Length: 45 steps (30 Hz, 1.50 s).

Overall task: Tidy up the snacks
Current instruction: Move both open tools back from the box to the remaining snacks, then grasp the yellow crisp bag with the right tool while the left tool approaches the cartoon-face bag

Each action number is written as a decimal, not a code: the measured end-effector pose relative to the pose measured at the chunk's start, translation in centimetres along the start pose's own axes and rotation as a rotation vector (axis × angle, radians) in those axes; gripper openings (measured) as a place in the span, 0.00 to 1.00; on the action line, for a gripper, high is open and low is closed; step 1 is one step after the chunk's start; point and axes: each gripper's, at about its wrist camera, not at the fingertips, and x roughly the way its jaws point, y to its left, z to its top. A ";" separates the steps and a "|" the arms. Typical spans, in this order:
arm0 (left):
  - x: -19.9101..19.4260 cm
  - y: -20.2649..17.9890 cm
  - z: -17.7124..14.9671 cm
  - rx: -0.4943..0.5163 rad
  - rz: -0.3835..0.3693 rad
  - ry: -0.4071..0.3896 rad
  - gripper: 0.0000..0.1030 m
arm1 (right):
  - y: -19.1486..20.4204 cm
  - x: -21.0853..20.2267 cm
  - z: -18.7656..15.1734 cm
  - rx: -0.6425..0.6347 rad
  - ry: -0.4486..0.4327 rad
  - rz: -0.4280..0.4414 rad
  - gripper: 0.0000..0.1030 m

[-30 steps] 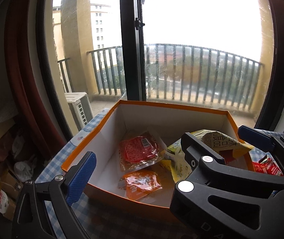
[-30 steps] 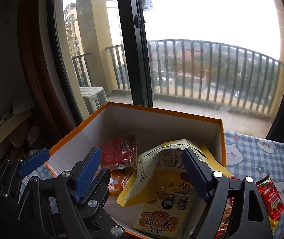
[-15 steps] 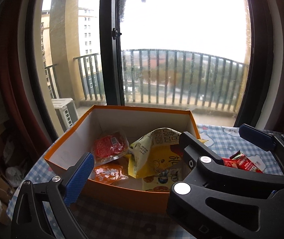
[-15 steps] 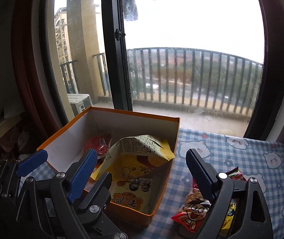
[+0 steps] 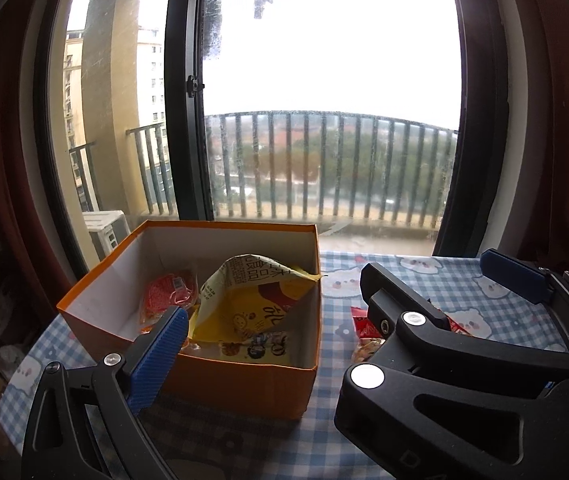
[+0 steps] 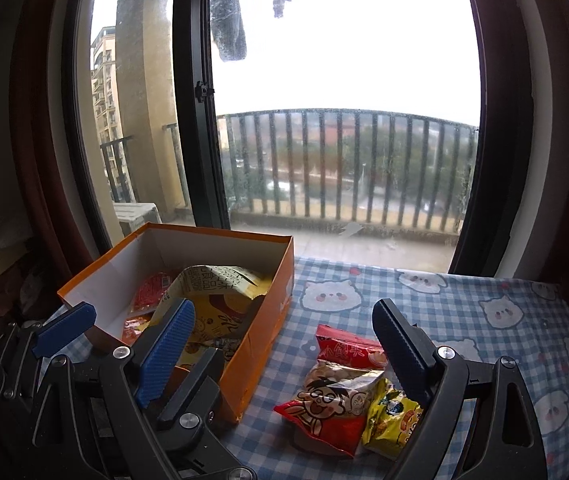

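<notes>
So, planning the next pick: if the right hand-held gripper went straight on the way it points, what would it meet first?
Probably the loose snack packets on the checked tablecloth, lying low between its open fingers; depth is uncertain.

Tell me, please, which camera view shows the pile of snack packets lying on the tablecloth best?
The right wrist view: the snack packets lie there in the open. In the left wrist view the right claw hides most of the pile.
</notes>
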 end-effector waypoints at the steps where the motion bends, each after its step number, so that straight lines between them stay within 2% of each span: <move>1: -0.1 -0.3 -0.2 0.001 -0.001 -0.007 0.97 | -0.3 -0.3 -0.2 0.001 -0.006 -0.005 0.90; 5: -0.9 -1.7 -1.2 0.008 -0.010 -0.029 0.97 | -1.3 -1.4 -1.0 0.002 -0.031 -0.026 0.90; 11: -1.3 -3.3 -2.8 0.031 -0.062 -0.038 0.97 | -3.2 -3.1 -3.0 0.021 -0.051 -0.078 0.90; 18: -0.3 -4.5 -5.3 -0.016 -0.105 0.013 0.97 | -5.0 -3.3 -5.5 0.035 -0.045 -0.109 0.90; 23: 0.7 -5.4 -6.6 -0.002 -0.089 0.049 0.97 | -5.8 -3.0 -7.2 0.035 -0.028 -0.134 0.90; 27: 2.4 -6.0 -7.7 0.021 -0.078 0.111 0.95 | -6.8 -2.0 -8.6 0.066 0.016 -0.149 0.90; 31: 4.0 -6.4 -8.5 0.036 -0.074 0.176 0.83 | -8.0 -0.2 -10.0 0.102 0.084 -0.164 0.90; 40: 7.4 -7.2 -9.3 0.070 -0.042 0.271 0.81 | -10.1 2.9 -11.7 0.144 0.182 -0.182 0.90; 45: 8.6 -7.9 -9.2 0.103 -0.037 0.296 0.81 | -10.6 4.8 -12.0 0.141 0.249 -0.189 0.90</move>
